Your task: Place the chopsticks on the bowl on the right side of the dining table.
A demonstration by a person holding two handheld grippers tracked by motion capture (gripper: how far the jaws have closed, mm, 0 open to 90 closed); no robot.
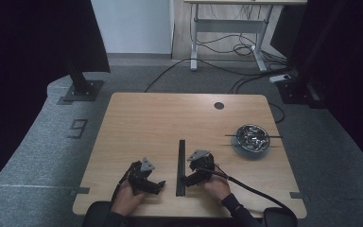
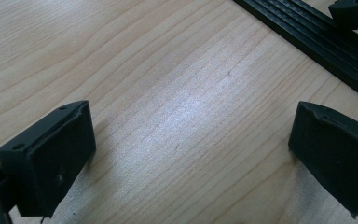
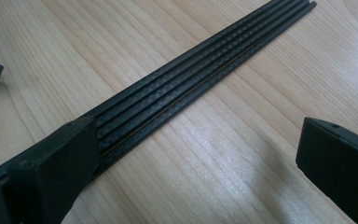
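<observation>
At the near edge of the table, the left gripper rests at about 7 o'clock of the tabletop, jaws wide apart over bare wood, nothing between them. The right gripper sits just past 6 o'clock, jaws also spread, its left one touching or lying over the near end of the black strip; the other stands apart on the wood. The strip lies flat, running from the near edge toward 12 o'clock, just between the two grippers. The step in hand looks like lining up on the strip for a pick; next, the right jaws probably must straddle its narrow width and close squarely, since so thin and flat a piece could slip. Farther out, at 2 o'clock, a shiny bowl rests on a plate with thin rods beside it. Beyond the table lie grey carpet, cables, a desk frame and dark curtains.
</observation>
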